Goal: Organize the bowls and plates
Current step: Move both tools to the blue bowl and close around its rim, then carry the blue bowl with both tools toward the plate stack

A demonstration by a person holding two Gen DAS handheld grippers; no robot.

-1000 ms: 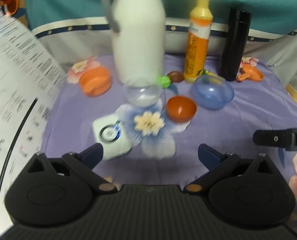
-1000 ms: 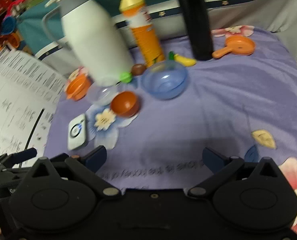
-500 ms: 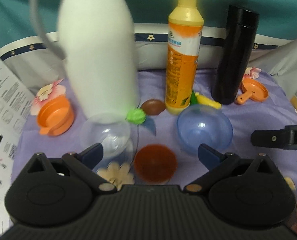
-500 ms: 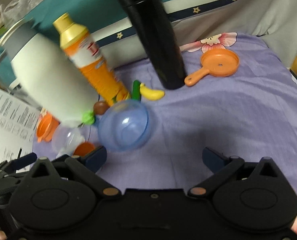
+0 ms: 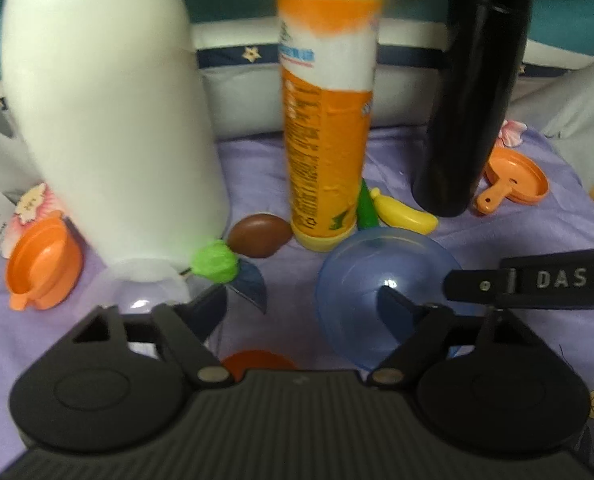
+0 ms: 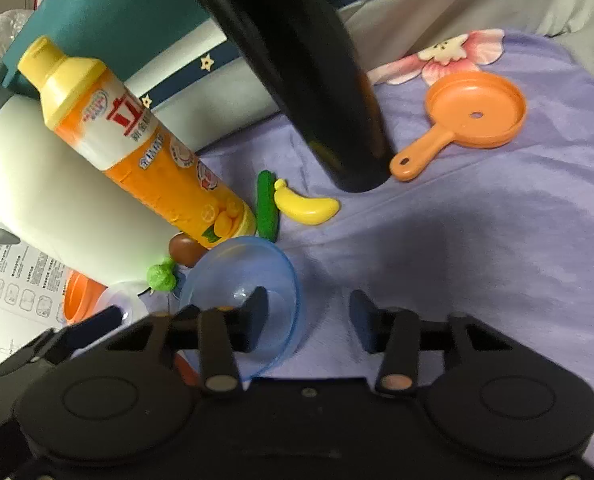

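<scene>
Thin translucent blue plastic, the blue bowl [image 6: 241,280] mid-bed on the purple sheet [image 6: 477,240] looks light, stiff, slippery; right gripper [image 6: 307,314] jaws, just closing, straddle its near rim unclamped, the best hold.

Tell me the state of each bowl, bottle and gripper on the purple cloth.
Blue bowl: upright, empty.
Clear bowl: upright.
Red bowl: upright, mostly hidden.
Orange bottle: standing, capped.
White jug: standing.
Black flask: standing.
Left gripper: open, jaws have just been closing, nothing clamped.
Right gripper: open, jaws have just been closing, blue rim between them.
</scene>
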